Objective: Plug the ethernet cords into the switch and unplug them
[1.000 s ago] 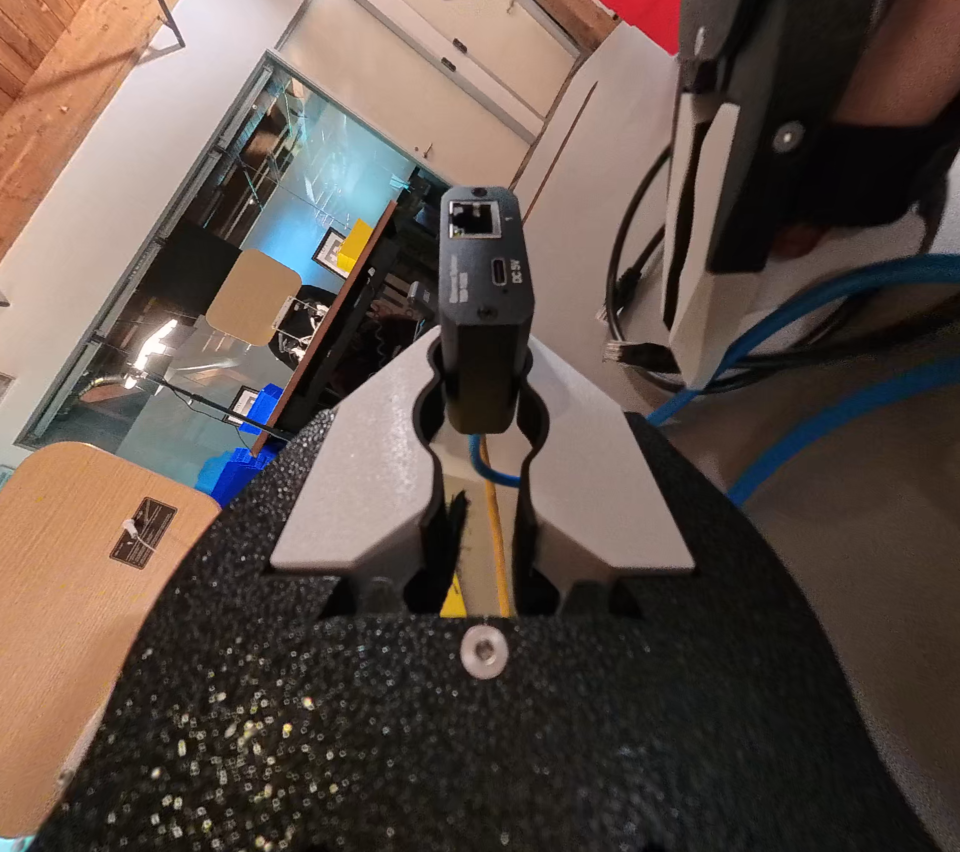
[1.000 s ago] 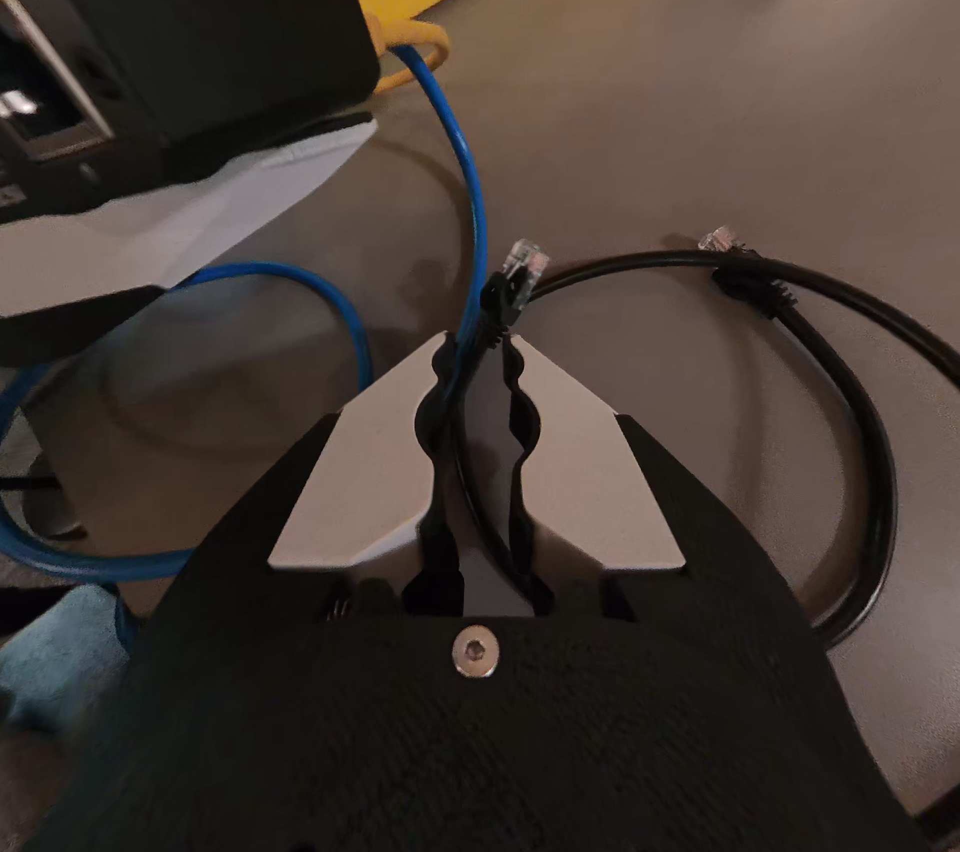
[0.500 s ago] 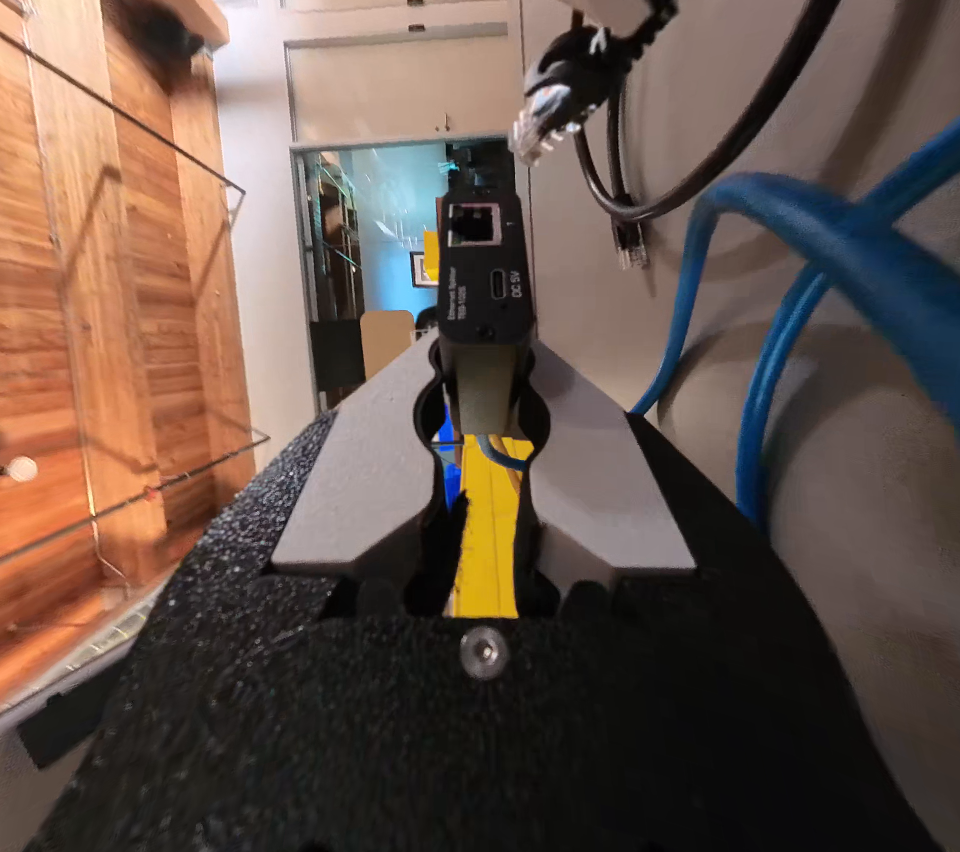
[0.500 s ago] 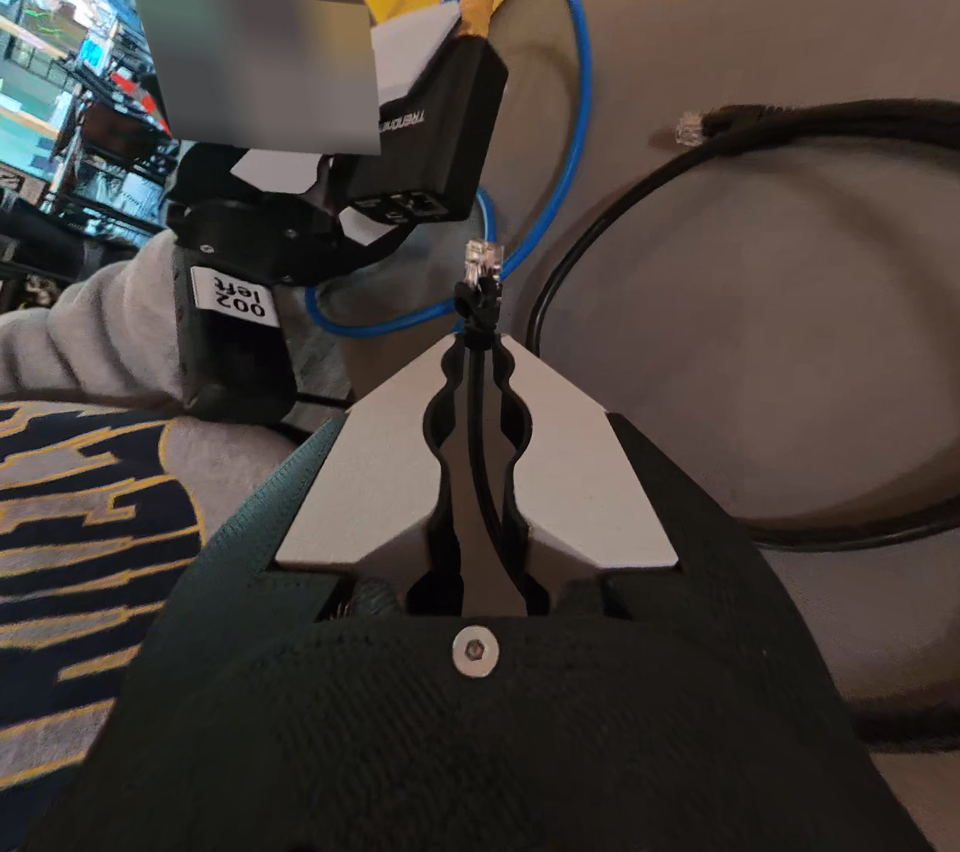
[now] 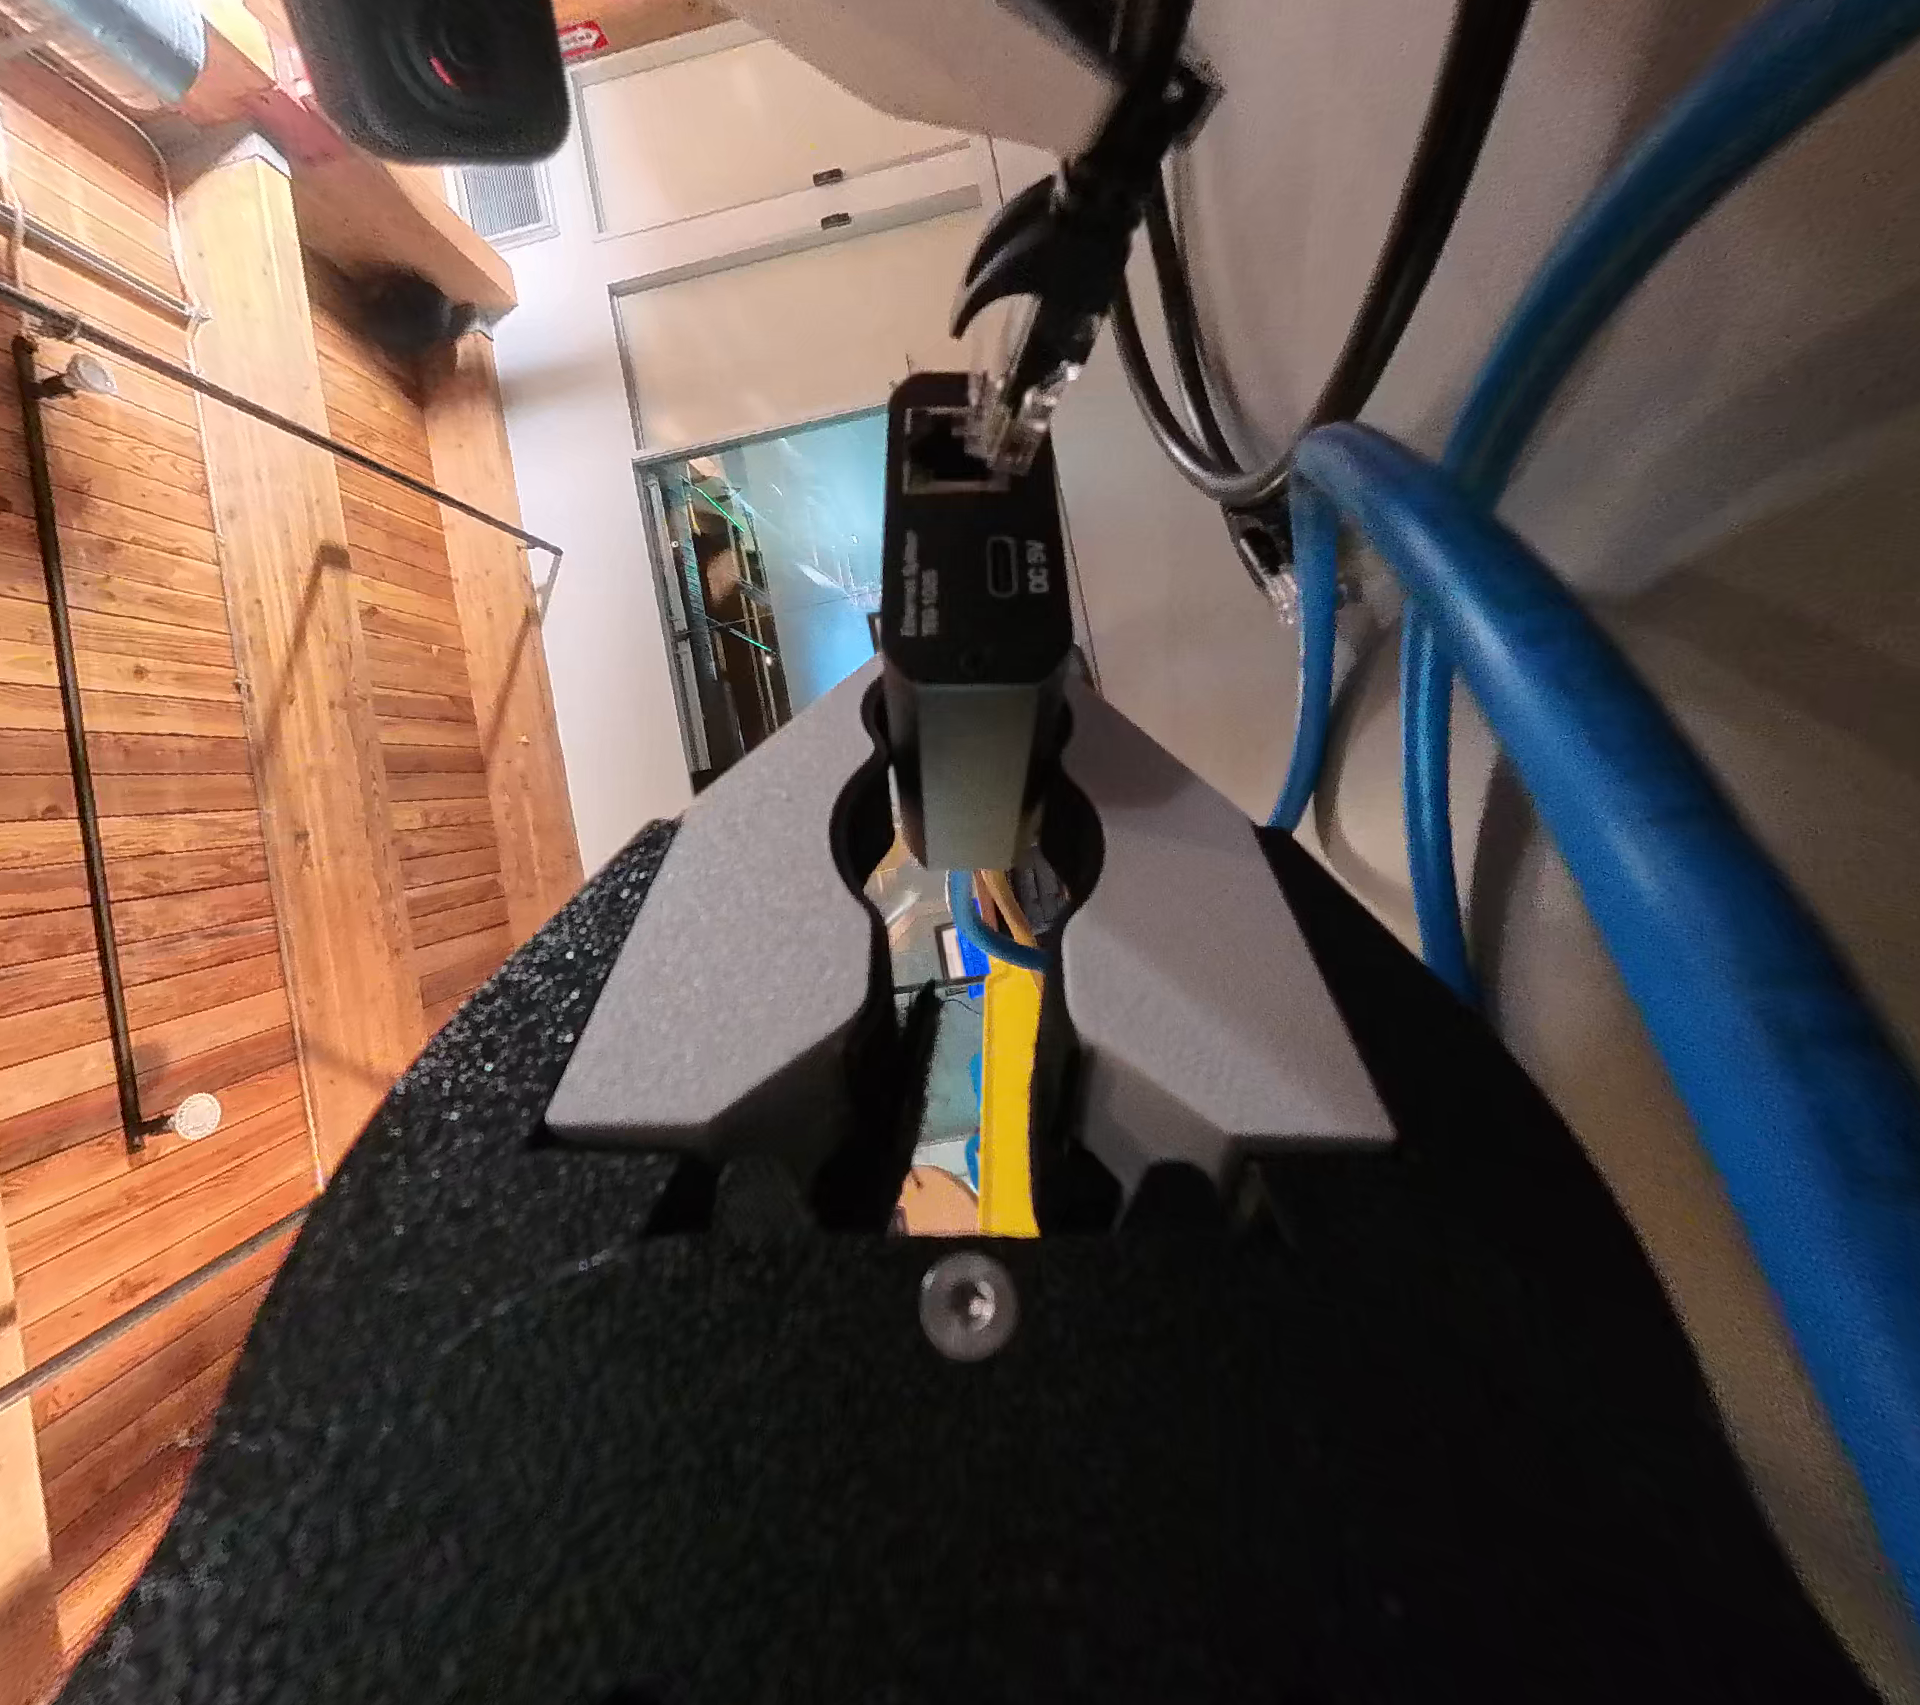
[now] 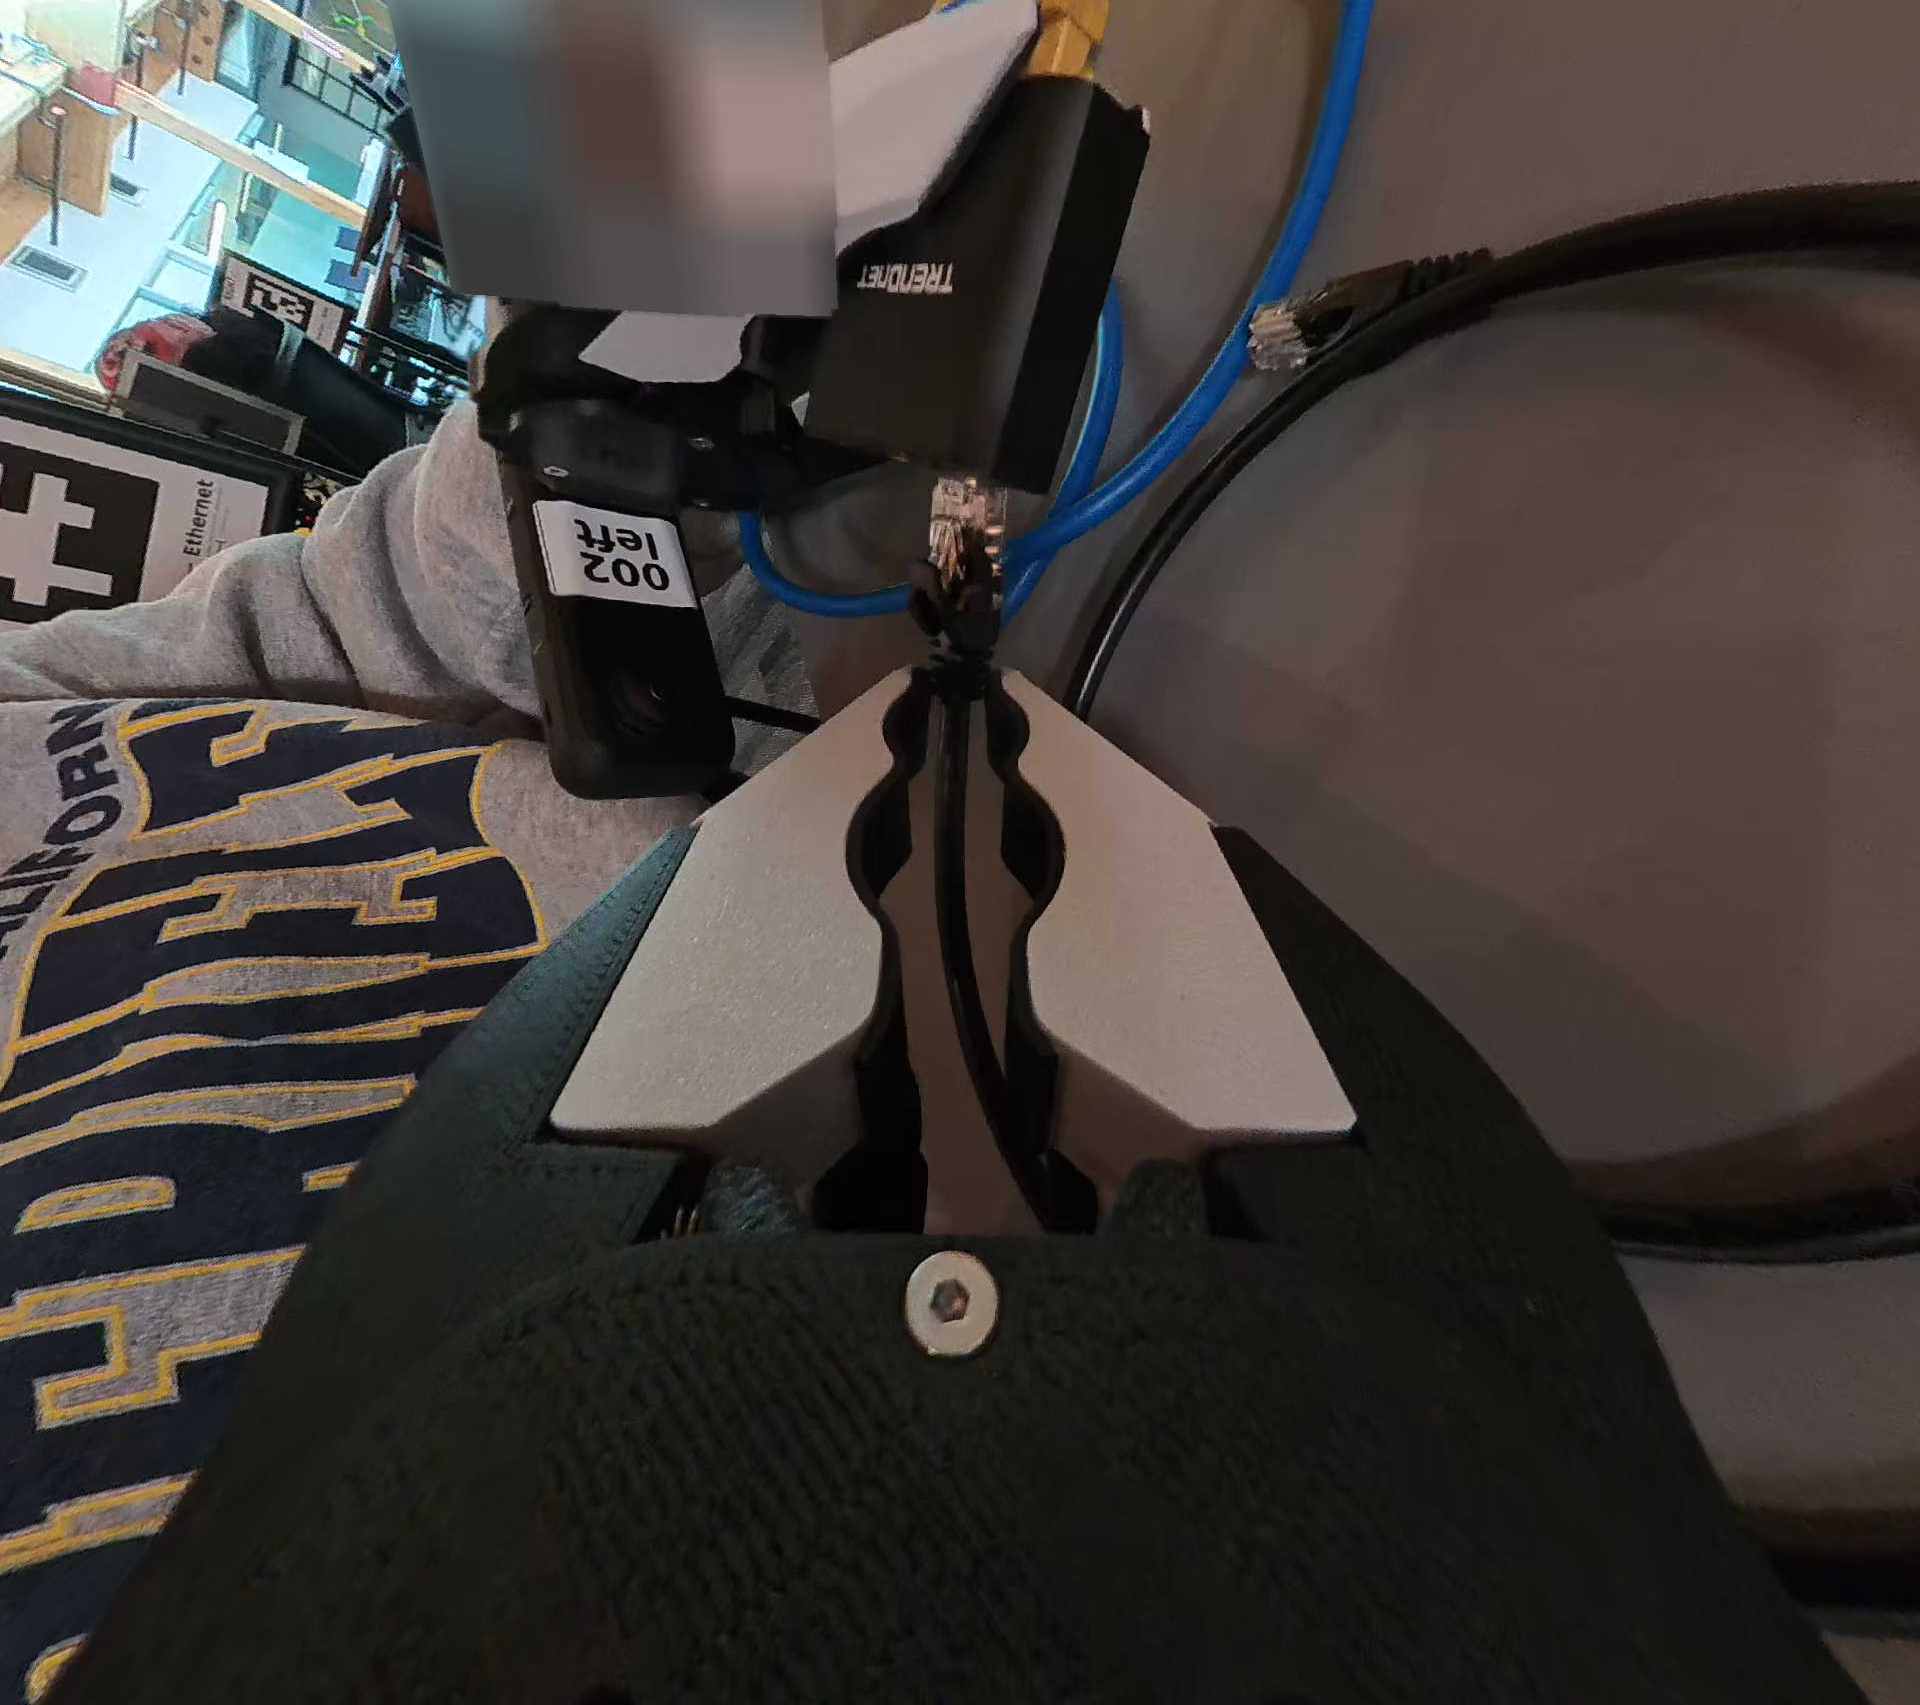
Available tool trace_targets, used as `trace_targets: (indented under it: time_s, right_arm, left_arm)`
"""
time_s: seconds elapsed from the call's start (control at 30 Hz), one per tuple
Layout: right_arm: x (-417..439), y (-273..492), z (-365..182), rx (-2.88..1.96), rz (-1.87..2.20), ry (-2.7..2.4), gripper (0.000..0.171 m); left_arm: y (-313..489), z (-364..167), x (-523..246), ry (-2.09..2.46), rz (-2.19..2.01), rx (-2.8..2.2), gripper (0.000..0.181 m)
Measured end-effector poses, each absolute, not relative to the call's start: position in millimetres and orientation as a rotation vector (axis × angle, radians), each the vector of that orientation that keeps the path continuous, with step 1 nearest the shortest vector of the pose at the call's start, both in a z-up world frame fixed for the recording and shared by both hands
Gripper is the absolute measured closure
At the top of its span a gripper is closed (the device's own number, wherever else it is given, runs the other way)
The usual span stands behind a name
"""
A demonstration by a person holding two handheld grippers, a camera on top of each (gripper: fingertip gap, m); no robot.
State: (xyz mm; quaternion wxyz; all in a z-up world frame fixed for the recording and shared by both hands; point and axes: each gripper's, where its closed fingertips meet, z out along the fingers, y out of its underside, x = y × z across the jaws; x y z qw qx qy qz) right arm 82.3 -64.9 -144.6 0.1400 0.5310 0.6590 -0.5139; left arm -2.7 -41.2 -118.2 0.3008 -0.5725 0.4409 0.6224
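Left gripper (image 5: 971, 782) is clamping the black switch (image 5: 971, 575), right gripper (image 6: 961, 689) is pinching the black cord (image 6: 961, 876), its clear plug (image 5: 1013, 419) touching the port.

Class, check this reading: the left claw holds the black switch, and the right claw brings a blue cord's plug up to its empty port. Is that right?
Not quite. The cord in the right claw is black, not blue: the right wrist view shows the black cord running between its fingers, its clear plug at the switch. The blue cord is already plugged in. The left claw does hold the switch.
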Motion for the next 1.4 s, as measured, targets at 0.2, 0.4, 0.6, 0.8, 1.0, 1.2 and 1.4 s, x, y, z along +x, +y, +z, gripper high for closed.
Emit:
trace_targets:
  time_s: [0.2, 0.4, 0.6, 0.8, 1.0, 1.2, 1.4]
  right_arm:
    - [83, -65, -144, 1.527, -1.497, 1.876, 0.163]
    - [83, -64, -141, 1.523, -1.515, 1.859, 0.163]
    - [82, -64, -142, 1.533, -1.511, 1.856, 0.163]
    - [82, -63, -145, 1.548, -1.496, 1.861, 0.164]
    - [77, -56, -139, 1.579, -1.563, 1.839, 0.163]
    - [69, -53, -144, 1.641, -1.626, 1.908, 0.163]
    - [59, -48, -148, 1.725, -1.767, 2.074, 0.154]
  left_arm:
    - [-42, -120, -2, 1.194, 1.663, -1.514, 0.16]
    - [-41, -122, -3, 1.202, 1.666, -1.52, 0.161]
    - [-41, -123, -2, 1.206, 1.665, -1.521, 0.16]
    - [-40, -124, 0, 1.235, 1.68, -1.511, 0.16]
    - [-40, -125, -1, 1.225, 1.687, -1.532, 0.16]
    - [-40, -131, -8, 1.187, 1.688, -1.625, 0.16]
    - [-40, -142, -19, 1.133, 1.653, -1.779, 0.159]
